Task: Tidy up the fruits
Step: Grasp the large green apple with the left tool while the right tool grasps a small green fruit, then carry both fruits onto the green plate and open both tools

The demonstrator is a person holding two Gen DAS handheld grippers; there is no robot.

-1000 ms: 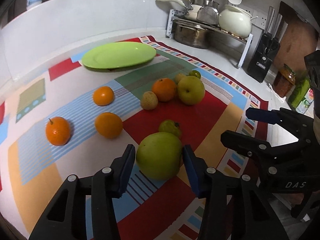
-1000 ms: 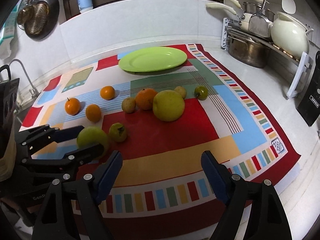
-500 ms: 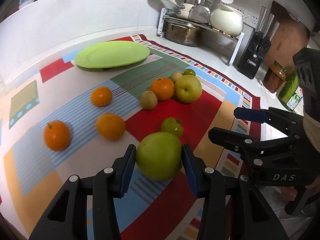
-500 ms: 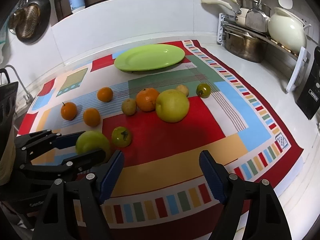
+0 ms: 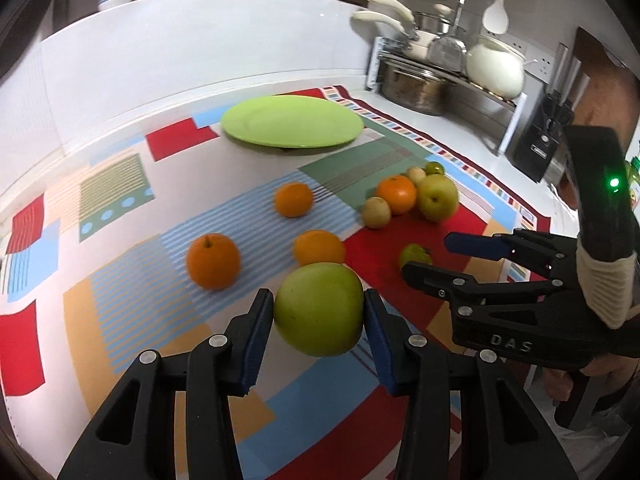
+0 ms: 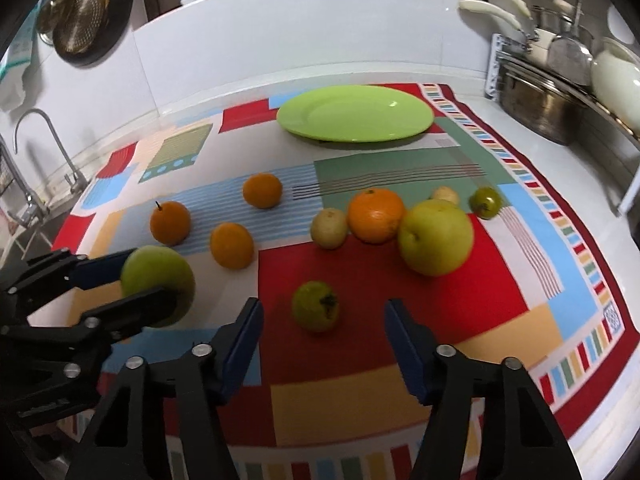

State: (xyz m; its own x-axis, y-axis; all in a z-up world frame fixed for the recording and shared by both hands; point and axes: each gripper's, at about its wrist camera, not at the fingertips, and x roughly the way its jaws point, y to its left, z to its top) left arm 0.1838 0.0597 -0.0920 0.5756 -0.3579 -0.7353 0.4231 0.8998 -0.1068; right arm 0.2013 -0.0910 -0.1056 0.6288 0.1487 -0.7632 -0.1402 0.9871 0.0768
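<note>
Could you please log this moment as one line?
left hand-held gripper: holds apple | right hand-held gripper: closing, empty | plate: empty

The big green apple [image 5: 319, 309] hides part of the small orange [image 5: 319, 246] right behind it in the left wrist view. The right wrist view cuts the cream enamel pot [image 6: 616, 80] off at its edge, and the black left gripper [image 6: 148, 280] covers the apple's lower front. Both views blur out low down on the patchwork cloth [image 6: 360, 404].
</note>
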